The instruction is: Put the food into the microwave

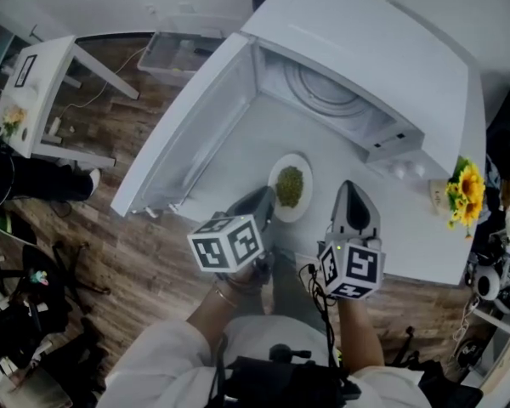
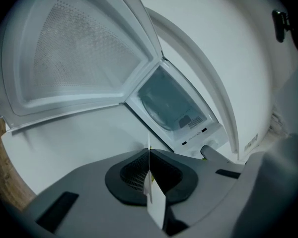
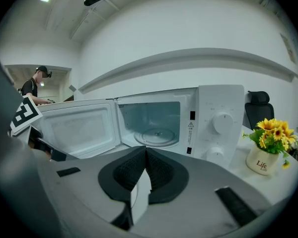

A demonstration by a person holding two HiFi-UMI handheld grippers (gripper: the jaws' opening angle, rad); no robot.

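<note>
A white plate [image 1: 291,216] of green food [image 1: 290,185] lies in front of the white microwave [image 1: 365,66]. The microwave's door [image 1: 195,134] is swung wide to the left, and its glass turntable [image 1: 323,87] is bare. My left gripper [image 1: 268,198] is shut on the plate's left rim. In the left gripper view that rim shows as a thin white edge [image 2: 149,142] pinched between the pads of the left gripper [image 2: 149,155]. My right gripper [image 1: 350,192] hovers to the right of the plate. In its own view, the right gripper [image 3: 145,152] is shut on nothing and faces the open cavity [image 3: 156,128].
The microwave stands on a white table [image 1: 408,245]. A white pot of yellow flowers [image 1: 463,192] stands on the table at the microwave's right. A second white table [image 1: 42,92] stands on the wooden floor to the left. A person [image 3: 37,86] is far off in the background.
</note>
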